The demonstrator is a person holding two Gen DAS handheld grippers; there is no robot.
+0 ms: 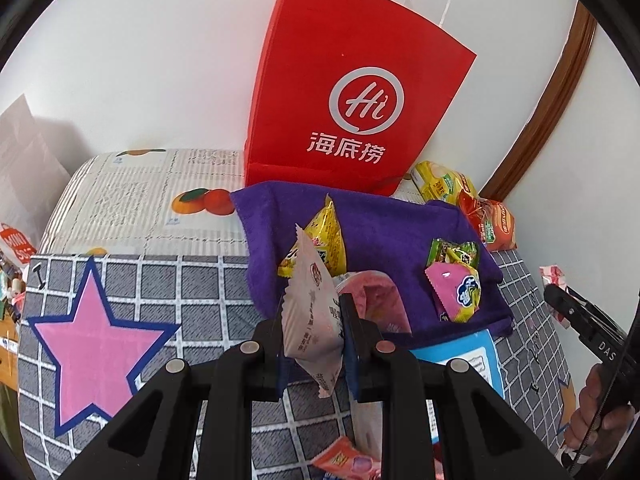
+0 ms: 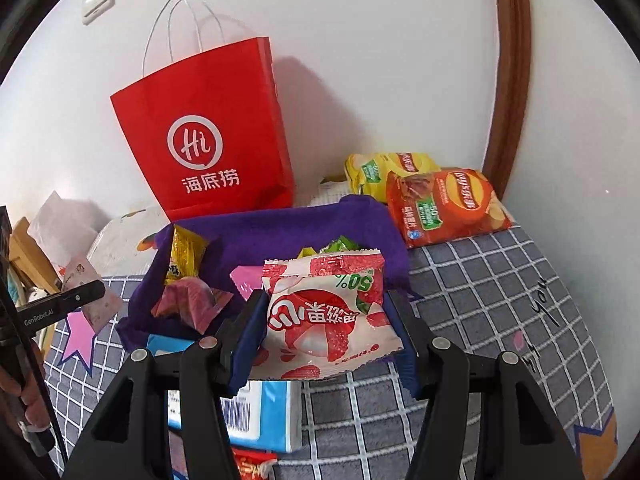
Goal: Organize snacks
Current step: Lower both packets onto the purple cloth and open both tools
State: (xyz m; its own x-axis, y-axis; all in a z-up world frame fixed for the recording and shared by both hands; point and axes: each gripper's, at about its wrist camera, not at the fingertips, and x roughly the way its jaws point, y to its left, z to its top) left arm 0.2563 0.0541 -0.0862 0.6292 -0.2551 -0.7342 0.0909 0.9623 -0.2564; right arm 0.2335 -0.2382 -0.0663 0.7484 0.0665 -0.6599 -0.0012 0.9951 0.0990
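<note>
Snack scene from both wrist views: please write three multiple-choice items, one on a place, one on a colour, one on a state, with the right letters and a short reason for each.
1. Where does the red paper bag stand?
A. against the white wall
B. on the floor
C. inside a drawer

2. What colour is the towel under the small snacks?
A. green
B. purple
C. white

3. What is the left gripper doing?
A. hanging open
B. gripping the towel
C. holding a pale pink snack packet

Answers: 1 A, the bag leans upright at the wall; 2 B, the cloth is purple in both views; 3 C, the jaws pinch the packet.
</note>
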